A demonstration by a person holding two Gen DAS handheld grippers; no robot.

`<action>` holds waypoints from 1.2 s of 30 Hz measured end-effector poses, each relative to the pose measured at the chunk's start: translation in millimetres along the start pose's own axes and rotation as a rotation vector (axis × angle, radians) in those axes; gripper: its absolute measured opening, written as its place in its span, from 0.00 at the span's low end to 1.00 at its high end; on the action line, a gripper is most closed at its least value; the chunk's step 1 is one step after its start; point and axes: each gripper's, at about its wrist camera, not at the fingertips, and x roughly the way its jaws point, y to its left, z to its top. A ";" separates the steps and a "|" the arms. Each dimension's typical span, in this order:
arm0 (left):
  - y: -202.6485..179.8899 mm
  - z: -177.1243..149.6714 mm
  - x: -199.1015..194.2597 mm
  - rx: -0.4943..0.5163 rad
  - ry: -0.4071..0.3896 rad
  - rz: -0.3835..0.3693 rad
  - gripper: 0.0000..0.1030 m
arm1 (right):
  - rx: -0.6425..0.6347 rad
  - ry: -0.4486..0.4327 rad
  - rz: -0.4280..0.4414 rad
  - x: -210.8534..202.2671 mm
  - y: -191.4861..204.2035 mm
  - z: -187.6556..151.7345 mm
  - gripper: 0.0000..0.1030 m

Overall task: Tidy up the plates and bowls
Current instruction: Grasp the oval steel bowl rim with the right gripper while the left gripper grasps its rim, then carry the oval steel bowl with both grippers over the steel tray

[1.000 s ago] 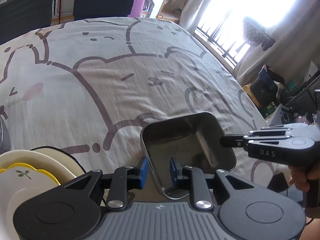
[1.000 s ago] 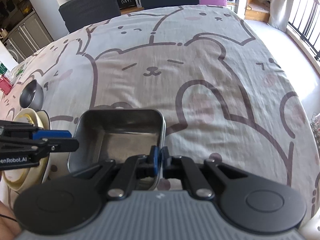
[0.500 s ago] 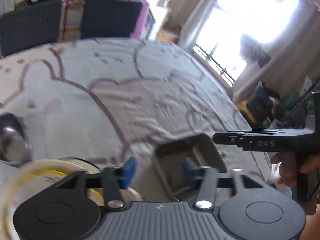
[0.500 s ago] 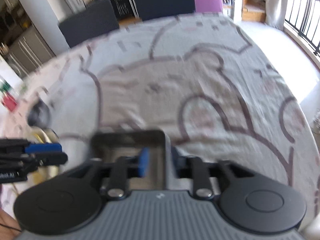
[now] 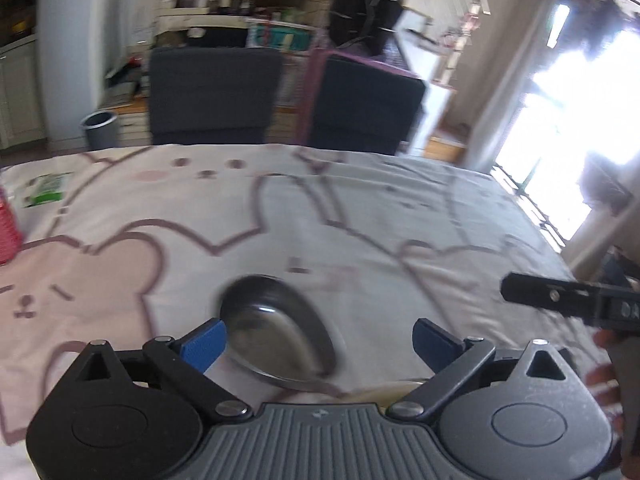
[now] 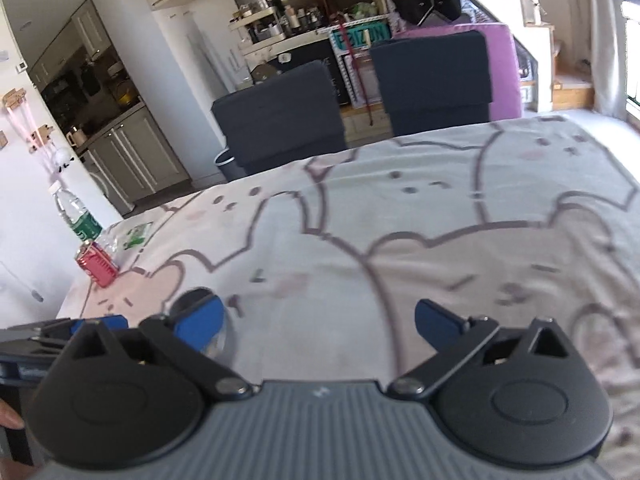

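In the left wrist view my left gripper [image 5: 320,344] has its jaws opening wide, and the blue pads [image 5: 204,344] touch nothing. A round steel bowl [image 5: 276,336] rests on the bear-print tablecloth [image 5: 360,216] just beyond and below the fingers, blurred. A cream plate rim [image 5: 396,394] peeks out by the gripper body. My right gripper [image 6: 320,324] is also opening, with only cloth between its fingers. The steel bowl [image 6: 222,336] shows partly behind its left finger. The square steel tray is out of view.
A red can [image 6: 96,266], a water bottle [image 6: 76,216] and a green packet [image 6: 136,236] stand at the table's far left corner. Two dark chairs [image 6: 280,112] sit at the far edge. A hand [image 5: 604,368] holds the right gripper [image 5: 560,300].
Both grippers let go of the square steel tray's rim, opened wide and swung away to the left. The tray left view and the round steel bowl came in front of the left gripper.
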 end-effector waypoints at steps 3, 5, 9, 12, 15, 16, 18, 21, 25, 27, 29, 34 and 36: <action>23.9 6.8 10.1 -0.014 0.034 0.043 0.96 | -0.012 0.030 0.005 24.3 24.0 3.6 1.00; 33.9 9.2 18.4 -0.008 0.054 0.063 0.92 | -0.021 0.084 -0.011 41.5 39.5 5.0 1.00; 47.3 10.6 31.3 -0.010 0.092 0.084 0.68 | 0.008 0.185 0.001 70.8 61.9 2.6 0.83; 54.3 11.4 43.5 -0.036 0.114 0.079 0.54 | 0.031 0.261 -0.009 92.8 72.2 -2.7 0.63; 57.7 10.7 51.8 -0.061 0.131 0.064 0.46 | 0.022 0.310 -0.004 112.0 82.1 -8.8 0.49; 57.9 10.7 54.1 -0.065 0.135 0.062 0.43 | 0.016 0.321 -0.001 117.0 85.6 -10.5 0.47; 57.9 10.1 59.6 -0.070 0.143 0.062 0.38 | 0.002 0.337 0.010 123.3 91.9 -13.6 0.40; 59.0 8.3 67.6 -0.082 0.165 0.072 0.17 | -0.047 0.366 -0.009 127.7 94.6 -16.9 0.23; 59.4 8.7 65.0 -0.089 0.158 0.074 0.10 | -0.081 0.345 -0.005 122.3 95.1 -16.6 0.10; 59.5 11.0 58.7 -0.104 0.136 0.062 0.10 | -0.108 0.322 -0.007 118.7 95.8 -15.1 0.10; 58.1 14.5 49.8 -0.122 0.108 0.044 0.10 | -0.134 0.293 0.000 110.5 95.8 -12.2 0.10; 35.3 22.4 24.7 -0.129 0.044 -0.033 0.10 | -0.134 0.216 0.029 79.6 82.8 -2.4 0.09; 18.6 23.2 14.9 -0.124 0.018 -0.072 0.10 | -0.129 0.184 0.027 61.2 72.1 0.0 0.09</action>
